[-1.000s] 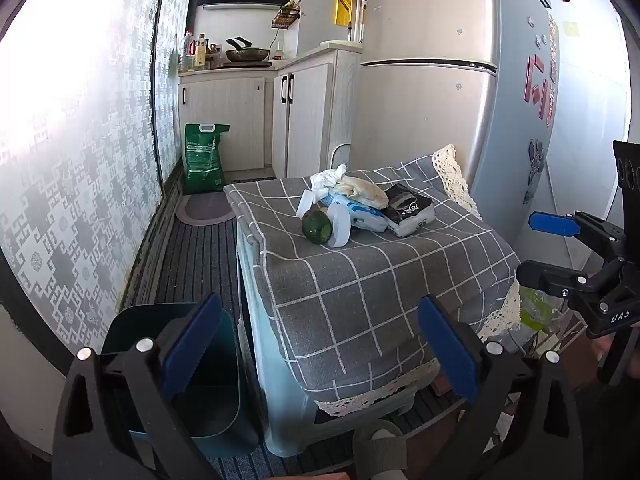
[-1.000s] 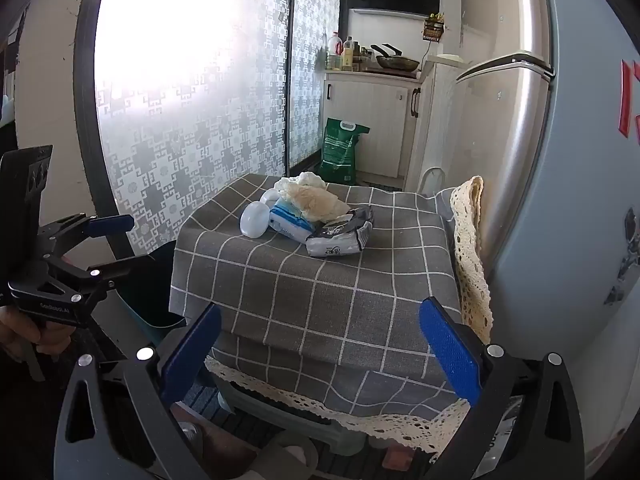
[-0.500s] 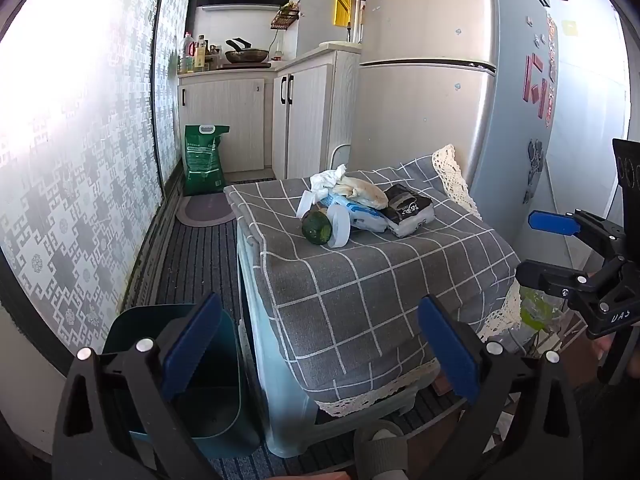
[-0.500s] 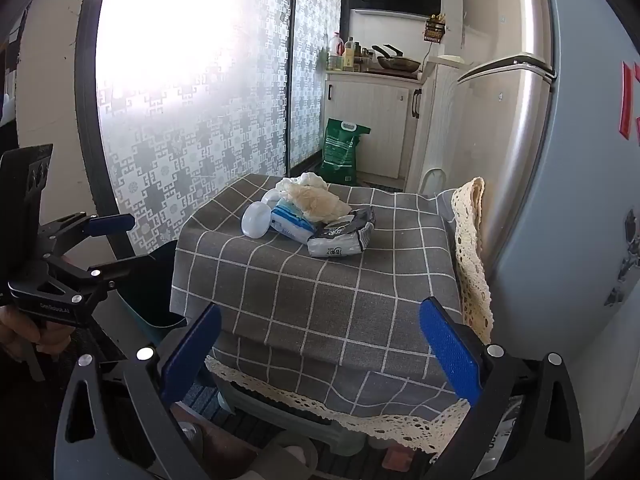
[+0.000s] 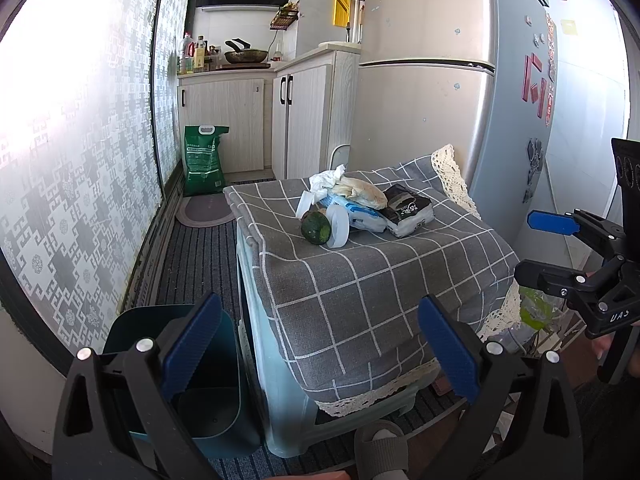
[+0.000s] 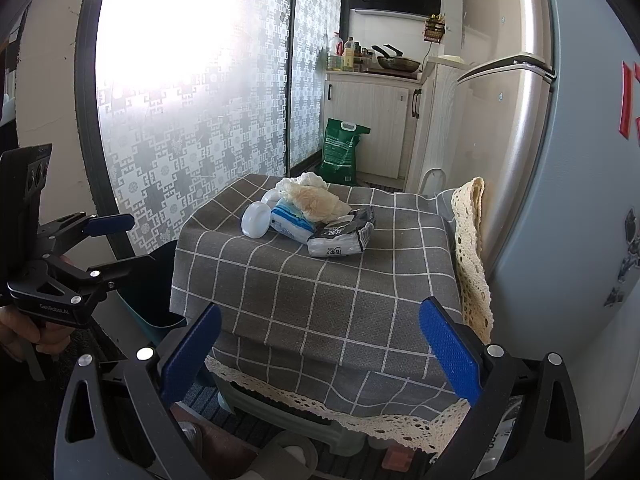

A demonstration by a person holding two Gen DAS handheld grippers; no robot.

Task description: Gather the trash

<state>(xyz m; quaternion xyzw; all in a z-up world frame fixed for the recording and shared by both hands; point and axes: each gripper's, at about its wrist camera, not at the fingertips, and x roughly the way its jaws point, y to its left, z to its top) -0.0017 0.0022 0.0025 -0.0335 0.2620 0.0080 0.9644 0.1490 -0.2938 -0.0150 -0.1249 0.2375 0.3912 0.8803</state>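
A pile of trash lies on a low table under a grey checked cloth (image 5: 360,292): a green round fruit (image 5: 316,229), a white plastic lid (image 5: 338,232), a blue-white packet (image 5: 362,214), a black-white wrapper (image 5: 408,211), a crumpled tan bag (image 5: 362,192) and white tissue (image 5: 326,178). The wrapper (image 6: 340,236) and the lid (image 6: 256,220) also show in the right wrist view. A teal bin (image 5: 200,380) stands on the floor left of the table. My left gripper (image 5: 318,340) and right gripper (image 6: 318,340) are open and empty, well short of the pile.
A fridge (image 5: 440,100) stands behind the table to the right. White cabinets (image 5: 240,120) and a green sack (image 5: 202,160) are at the far end. A patterned glass wall (image 5: 80,160) runs along the left. A striped mat (image 5: 192,256) covers the floor.
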